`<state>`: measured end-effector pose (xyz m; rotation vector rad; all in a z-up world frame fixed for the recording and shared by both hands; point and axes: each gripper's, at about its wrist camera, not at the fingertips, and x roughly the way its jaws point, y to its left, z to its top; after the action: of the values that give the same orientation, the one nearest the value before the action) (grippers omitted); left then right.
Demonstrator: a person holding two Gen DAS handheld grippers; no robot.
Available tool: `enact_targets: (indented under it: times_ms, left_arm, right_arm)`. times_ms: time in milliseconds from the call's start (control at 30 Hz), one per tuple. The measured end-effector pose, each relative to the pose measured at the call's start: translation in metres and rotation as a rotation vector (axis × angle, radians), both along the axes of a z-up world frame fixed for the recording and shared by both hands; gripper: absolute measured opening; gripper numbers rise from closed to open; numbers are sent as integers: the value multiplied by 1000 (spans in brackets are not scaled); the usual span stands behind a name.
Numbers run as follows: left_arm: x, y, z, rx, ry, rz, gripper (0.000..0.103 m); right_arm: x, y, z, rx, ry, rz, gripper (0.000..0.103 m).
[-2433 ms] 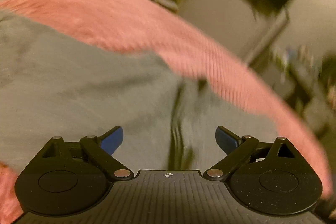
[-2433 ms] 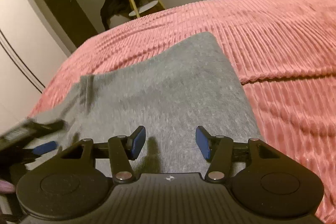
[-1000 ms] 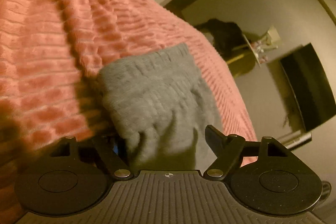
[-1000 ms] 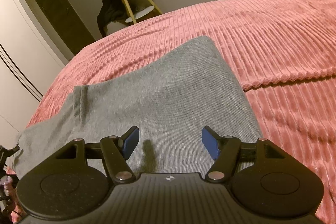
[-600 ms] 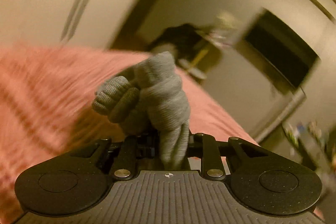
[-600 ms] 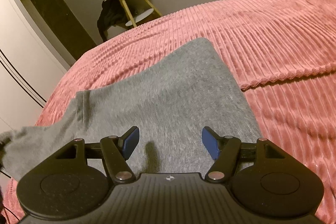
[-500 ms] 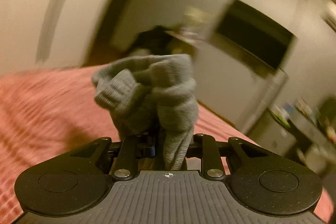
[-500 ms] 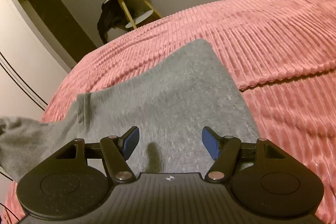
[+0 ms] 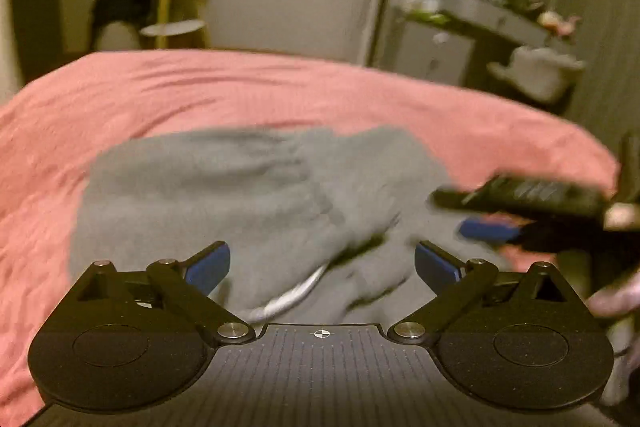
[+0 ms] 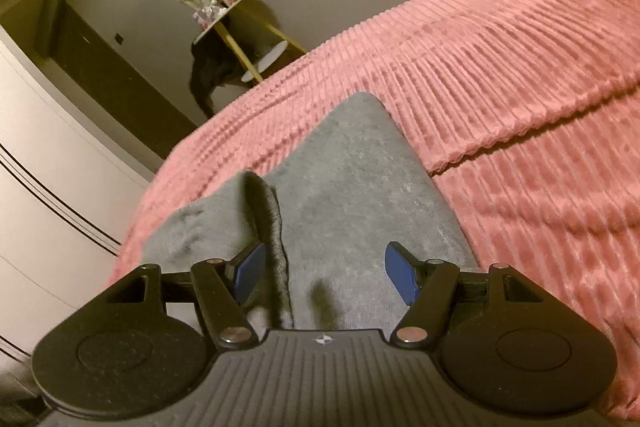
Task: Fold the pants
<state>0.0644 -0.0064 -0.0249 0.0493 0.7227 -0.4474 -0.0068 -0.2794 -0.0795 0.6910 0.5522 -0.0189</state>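
Left gripper (image 9: 322,265) jaws opening, empty; right gripper (image 10: 322,273) open above grey knit pants (image 10: 352,187). Risk: rumpled fold at 9 o'clock slumping open unpinned.

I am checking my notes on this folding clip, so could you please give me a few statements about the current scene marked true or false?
1. The grey pants lie on a pink ribbed bedspread. True.
2. The left gripper is clamped on a bunch of grey fabric. False: its fingers are apart and opening, with cloth lying below them but none pinched.
3. The right gripper has its blue fingers apart over the pants. True.
4. The pants are spread out in a single flat layer. False: a fold of cloth lies over them, its edge running between the right fingers.
5. The right gripper shows in the left wrist view. True: it is at the right edge.
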Motion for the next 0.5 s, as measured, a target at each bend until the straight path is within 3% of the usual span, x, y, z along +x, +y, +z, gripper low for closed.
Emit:
enact_targets:
  times_ms: [133,167,267,367,500]
  left_arm:
    - [-4,31,0,34,1,173,102]
    - [-3,38,-2,35,7,215,102]
    - [8,68,-6,-42,88,342,102]
    - [11,85,-12,-130,163,393,102]
    - [16,93,-19,-188,219,379,102]
  right_arm:
    - [8,2,0,103,-3,78,69]
    - [14,4,-4,147,15,109,74]
    - [35,17,-13,172,86,169,86]
    - [57,28,-15,154,135,218,99]
    - [87,38,-11,143,206,278,99]
